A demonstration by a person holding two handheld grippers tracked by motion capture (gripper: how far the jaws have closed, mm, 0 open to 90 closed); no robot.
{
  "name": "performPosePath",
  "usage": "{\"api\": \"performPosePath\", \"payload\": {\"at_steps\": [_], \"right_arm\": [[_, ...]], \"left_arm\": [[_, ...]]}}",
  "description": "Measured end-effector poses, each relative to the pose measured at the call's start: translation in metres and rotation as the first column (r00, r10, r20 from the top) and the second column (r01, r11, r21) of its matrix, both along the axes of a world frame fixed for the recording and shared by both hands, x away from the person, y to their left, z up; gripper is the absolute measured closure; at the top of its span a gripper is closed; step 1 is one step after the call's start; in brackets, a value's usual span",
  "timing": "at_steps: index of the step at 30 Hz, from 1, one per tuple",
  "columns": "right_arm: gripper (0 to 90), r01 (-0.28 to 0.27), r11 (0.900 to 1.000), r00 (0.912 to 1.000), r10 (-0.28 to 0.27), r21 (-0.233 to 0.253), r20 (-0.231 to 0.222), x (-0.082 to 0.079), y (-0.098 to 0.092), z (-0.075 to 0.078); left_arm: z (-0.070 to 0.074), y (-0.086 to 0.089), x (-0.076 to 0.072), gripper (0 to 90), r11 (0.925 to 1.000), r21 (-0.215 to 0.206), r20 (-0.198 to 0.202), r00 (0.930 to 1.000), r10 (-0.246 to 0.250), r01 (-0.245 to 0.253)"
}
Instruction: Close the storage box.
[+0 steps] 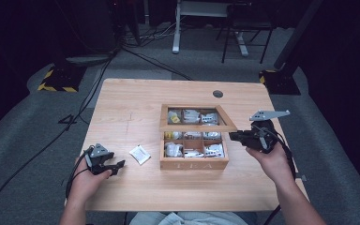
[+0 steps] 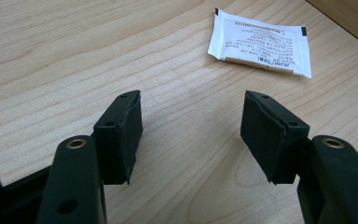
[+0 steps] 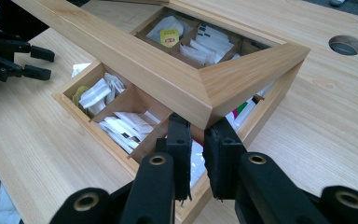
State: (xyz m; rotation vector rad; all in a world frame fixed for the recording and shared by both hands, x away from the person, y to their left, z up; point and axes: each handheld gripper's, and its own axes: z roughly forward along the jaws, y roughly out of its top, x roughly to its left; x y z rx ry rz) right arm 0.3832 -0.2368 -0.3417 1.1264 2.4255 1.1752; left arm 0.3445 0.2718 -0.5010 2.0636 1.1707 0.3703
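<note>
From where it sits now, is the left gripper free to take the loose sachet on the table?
Probably yes. The left gripper is open and aimed toward the white sachet, which lies flat on bare wooden table ahead of it, apart from the tea box. Nothing lies between.

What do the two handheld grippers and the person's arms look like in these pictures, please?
Both are black two-jaw tools. The left gripper has flat rectangular black pads on jaw arms with brass-coloured rivet holes, a grey plate on top and a black cable. The right gripper has the same pads, a grey three-cornered plate raised above it and a black cable. The forearms are bare, with no sleeves visible.
</note>
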Motion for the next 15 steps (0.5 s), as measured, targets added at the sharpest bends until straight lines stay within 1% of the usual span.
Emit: {"api": "performPosePath", "payload": {"at_steps": [3, 4, 5, 6, 7, 9, 11, 15], "right_arm": [[80.1, -0.003, 1.000, 1.0000, 0.003, -0.013, -0.002, -0.0001, 0.0002, 0.0002], [79.7, -0.003, 1.000, 1.0000, 0.002, -0.025, -0.005, -0.0004, -0.0004, 0.0006], [79.7, -0.003, 1.000, 1.0000, 0.002, -0.025, -0.005, -0.0004, -0.0004, 0.0006], [79.2, -0.002, 0.999, 0.9999, 0.001, -0.032, -0.017, -0.0005, -0.0009, 0.0007], [79.2, -0.002, 0.999, 0.9999, 0.001, -0.032, -0.017, -0.0005, -0.0009, 0.0007], [78.7, -0.007, 0.999, 0.9997, 0.006, -0.039, -0.025, -0.0005, -0.0010, 0.0001], [78.3, -0.012, 0.998, 0.9994, 0.010, -0.057, -0.032, -0.0008, 0.0003, -0.0003], [77.9, -0.026, 0.996, 0.9988, 0.022, -0.080, -0.044, -0.0014, 0.0013, -0.0012]], "left_arm": [[-0.0005, 0.0000, 0.0001, 39.4, 1.0000, -0.006, 0.003, 1.0000, 0.001, -0.001], [-0.0009, 0.0001, -0.0001, 39.4, 0.9999, -0.013, 0.002, 1.0000, 0.004, -0.004], [-0.0009, 0.0001, -0.0001, 39.4, 0.9999, -0.013, 0.002, 1.0000, 0.004, -0.004], [-0.0011, 0.0001, -0.0001, 39.4, 0.9999, -0.016, 0.002, 1.0000, 0.004, -0.004], [-0.0012, 0.0001, -0.0001, 39.4, 0.9998, -0.017, 0.003, 1.0000, 0.004, -0.004], [-0.0015, -0.0001, 0.0000, 39.5, 0.9999, -0.017, 0.006, 1.0000, 0.004, -0.004], [-0.0018, -0.0002, 0.0002, 39.5, 1.0000, -0.008, 0.015, 0.9999, -0.001, 0.001], [-0.0018, -0.0002, 0.0003, 39.5, 1.0000, -0.008, 0.017, 0.9999, -0.002, 0.002]]}}
